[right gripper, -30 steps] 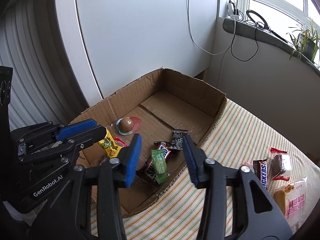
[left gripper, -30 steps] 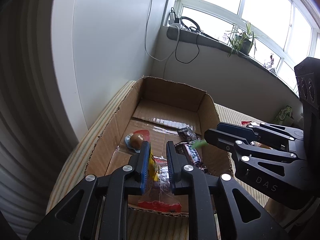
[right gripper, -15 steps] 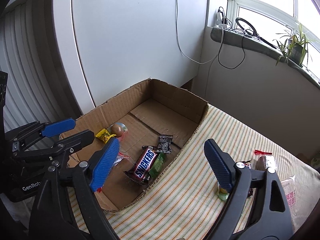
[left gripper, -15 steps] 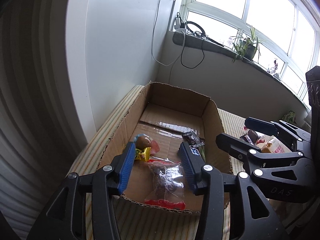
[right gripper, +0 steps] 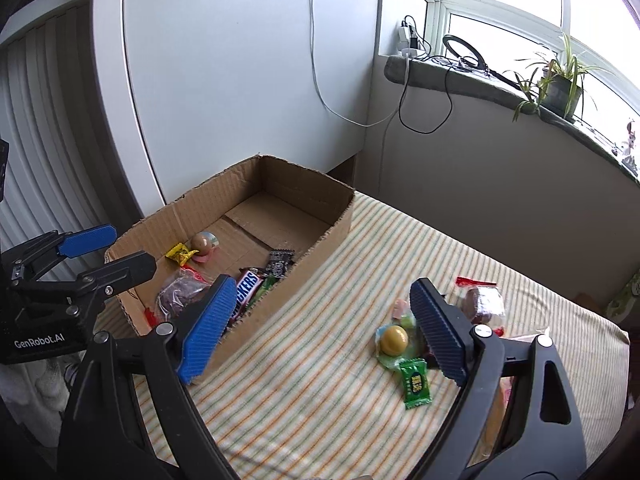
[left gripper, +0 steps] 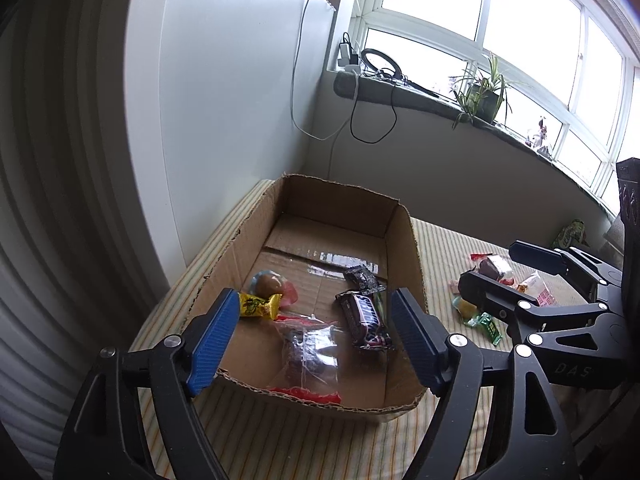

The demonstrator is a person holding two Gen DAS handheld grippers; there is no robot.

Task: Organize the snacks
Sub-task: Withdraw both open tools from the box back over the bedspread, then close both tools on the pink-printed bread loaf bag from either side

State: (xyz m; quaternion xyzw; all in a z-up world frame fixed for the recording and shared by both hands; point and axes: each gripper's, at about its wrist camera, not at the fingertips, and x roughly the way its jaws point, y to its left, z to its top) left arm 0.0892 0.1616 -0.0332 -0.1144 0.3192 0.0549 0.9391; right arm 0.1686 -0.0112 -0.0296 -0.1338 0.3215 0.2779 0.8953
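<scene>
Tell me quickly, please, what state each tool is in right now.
Left tool: jaws opening, nothing gripped, above the brown cardboard box.
Right tool: open, empty.

"SNICKERS" on choc bar [right gripper: 244,289] in box; "GenRobot.AI" on left tongs' body [right gripper: 38,342]; "DAS" on right tongs' body [left gripper: 570,368].

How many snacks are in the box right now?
6: yellow candy and ball candy together, clear bag near the front, Snickers, green candy beside it, black packet behind. Others may hide underneath.
</scene>
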